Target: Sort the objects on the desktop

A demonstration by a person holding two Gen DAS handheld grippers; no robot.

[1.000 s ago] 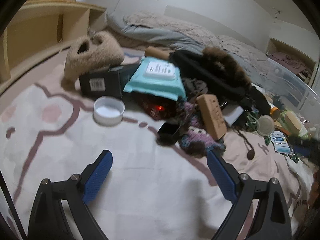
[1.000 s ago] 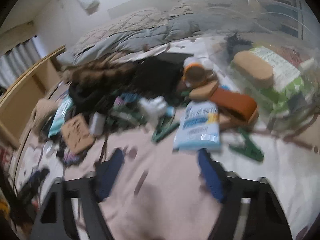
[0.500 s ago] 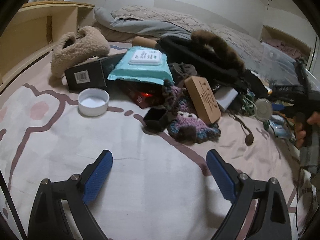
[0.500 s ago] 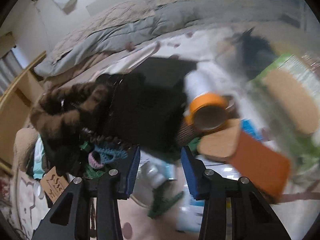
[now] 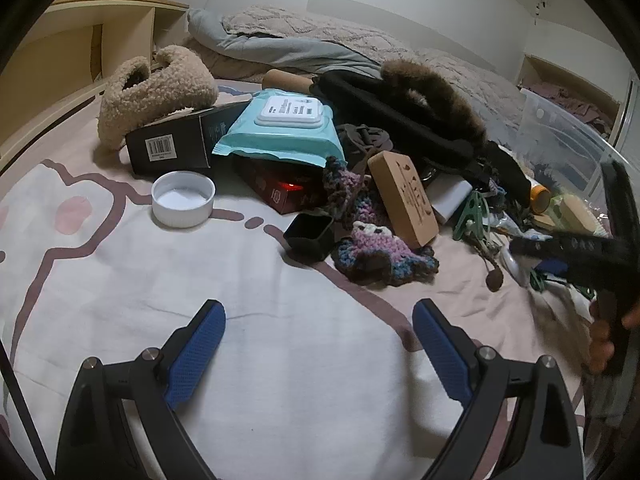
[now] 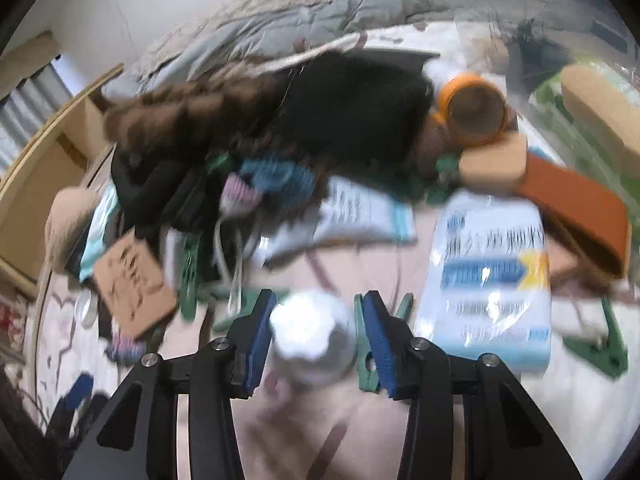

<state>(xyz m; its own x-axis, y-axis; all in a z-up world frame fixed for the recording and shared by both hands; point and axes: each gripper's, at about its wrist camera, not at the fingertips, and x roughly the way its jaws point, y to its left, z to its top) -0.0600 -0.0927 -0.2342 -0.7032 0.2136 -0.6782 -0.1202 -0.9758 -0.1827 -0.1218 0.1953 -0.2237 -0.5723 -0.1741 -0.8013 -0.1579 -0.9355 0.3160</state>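
Right hand-held gripper [image 6: 315,328] clamped on a white rounded container [image 6: 313,338], blurred. Probably light, smooth, slippery; best gripped across the widest middle. Left hand-held gripper [image 5: 319,330] spread apart, empty.

Both wrist views look low across the bed, sharing the wooden block [image 5: 403,199] [image 6: 134,283].

Quick count of the pile on the bed: one white cap [image 5: 183,199], one wipes pack [image 5: 280,128], one black box [image 5: 176,146], one red box [image 5: 282,194], one fuzzy slipper [image 5: 154,88], one wooden block [image 5: 404,199], two crochet pieces [image 5: 382,254] [image 5: 344,184] (could be one joined thing, hard to tell). Right view, blurry: one orange-rimmed tube [image 6: 474,110], one blue-and-white packet [image 6: 492,276], at least three green clips [image 6: 600,344] [image 6: 190,276] [image 6: 370,356], one clear bin [image 5: 560,140].
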